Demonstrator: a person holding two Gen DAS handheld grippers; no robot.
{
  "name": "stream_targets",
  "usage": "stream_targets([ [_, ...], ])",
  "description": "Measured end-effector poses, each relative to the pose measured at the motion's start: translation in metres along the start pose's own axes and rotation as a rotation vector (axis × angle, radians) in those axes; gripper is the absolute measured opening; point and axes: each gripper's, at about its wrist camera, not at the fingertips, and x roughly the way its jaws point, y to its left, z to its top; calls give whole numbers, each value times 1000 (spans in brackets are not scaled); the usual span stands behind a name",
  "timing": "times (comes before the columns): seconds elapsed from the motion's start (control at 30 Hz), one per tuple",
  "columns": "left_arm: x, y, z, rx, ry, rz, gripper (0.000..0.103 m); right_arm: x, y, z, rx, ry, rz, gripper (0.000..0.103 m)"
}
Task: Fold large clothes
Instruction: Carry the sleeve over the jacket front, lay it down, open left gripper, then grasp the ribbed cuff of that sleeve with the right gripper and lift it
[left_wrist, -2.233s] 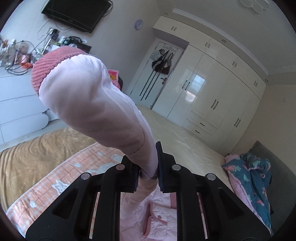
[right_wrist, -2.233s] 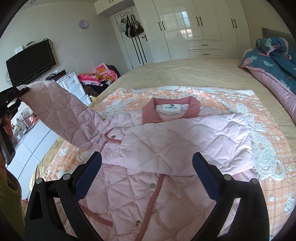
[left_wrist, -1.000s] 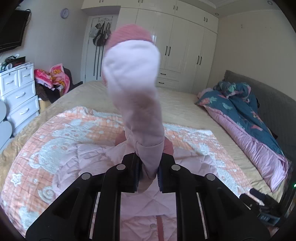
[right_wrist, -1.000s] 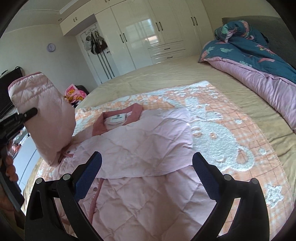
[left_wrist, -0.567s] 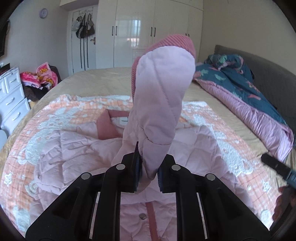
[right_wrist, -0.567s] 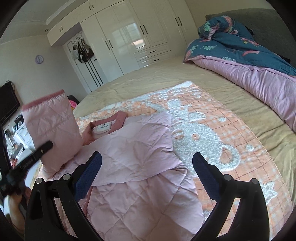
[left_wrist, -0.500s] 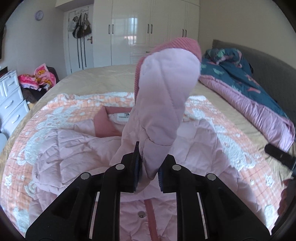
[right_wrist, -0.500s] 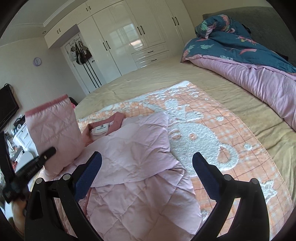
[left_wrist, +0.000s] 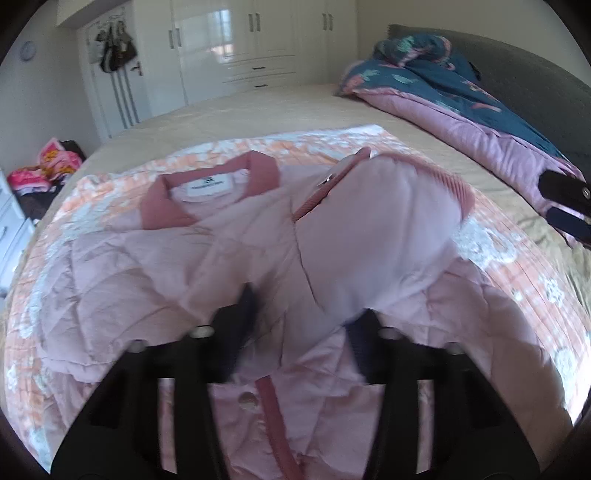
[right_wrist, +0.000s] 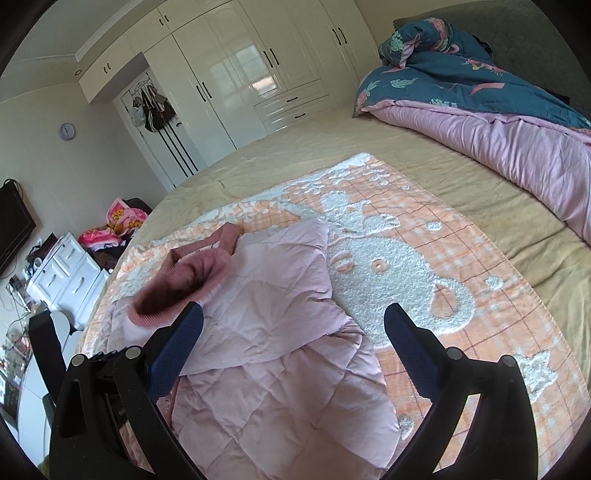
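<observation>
Though blurred, one jacket (left_wrist: 229, 266), two grippers.

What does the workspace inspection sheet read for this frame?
Surface: bed with an orange blanket spread on it.
Job's things: pink jacket lying flat, both sleeves folded across; cuff on top.
Clutter: duvet bunched at the headboard.
Grippers: left claw open, blurred, over the sleeve; right claw open, empty.
Cables: some by the TV.
Surroundings: wardrobe, drawers, clothes pile.
</observation>
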Motion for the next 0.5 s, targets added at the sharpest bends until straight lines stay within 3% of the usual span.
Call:
stream_targets([
  [0.13,-5,-10,-9,53,31,-59,68,5,4,-2,4,19,26,98],
  [0.23,-16,-12,-17,94,37,-92,86,11,11,-4,1,39,52,98],
  [0.33,-33,-1,-22,92,17,-115,90,20,20,-8,-7,72,78,98],
  [0.5,-46,50,-26,13,12,-45,94,40,41,-21,-1,151,149,98],
])
